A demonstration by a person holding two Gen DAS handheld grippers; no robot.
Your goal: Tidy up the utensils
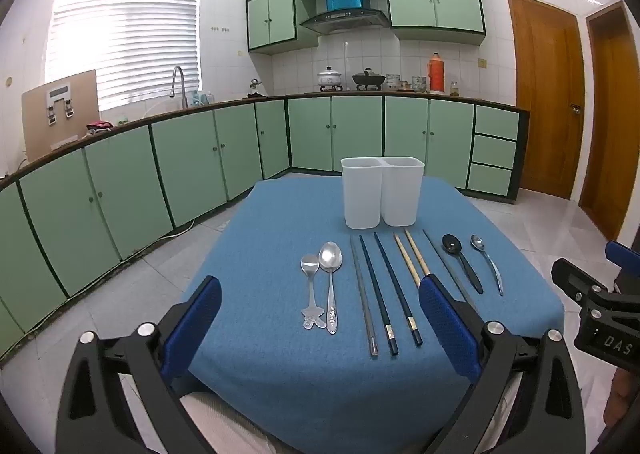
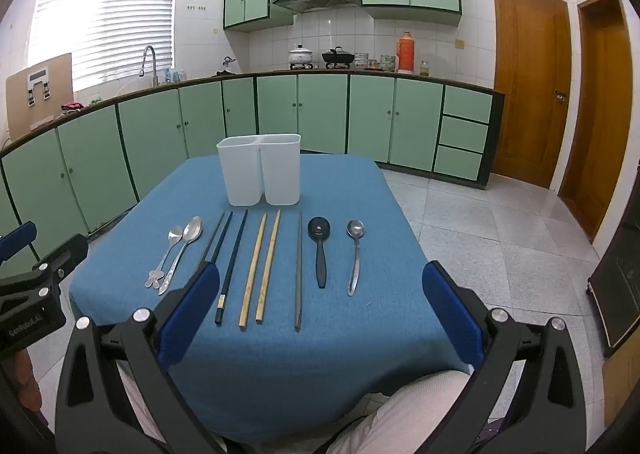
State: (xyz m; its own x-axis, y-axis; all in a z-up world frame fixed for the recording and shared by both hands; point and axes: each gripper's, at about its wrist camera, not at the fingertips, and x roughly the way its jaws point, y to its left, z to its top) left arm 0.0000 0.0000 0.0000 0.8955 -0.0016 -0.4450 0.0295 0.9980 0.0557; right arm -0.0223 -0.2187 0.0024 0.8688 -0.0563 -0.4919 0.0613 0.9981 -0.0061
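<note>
Here, slim chopsticks, rounded spoons.

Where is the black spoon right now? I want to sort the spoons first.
In both wrist views the black spoon lies on the blue tablecloth, right of the row, between a grey chopstick and the rightmost metal spoon.

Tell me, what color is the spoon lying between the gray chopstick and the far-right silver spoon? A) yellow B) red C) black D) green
C: the black spoon lies on the blue cloth between the gray chopstick and the silver spoon.
</note>
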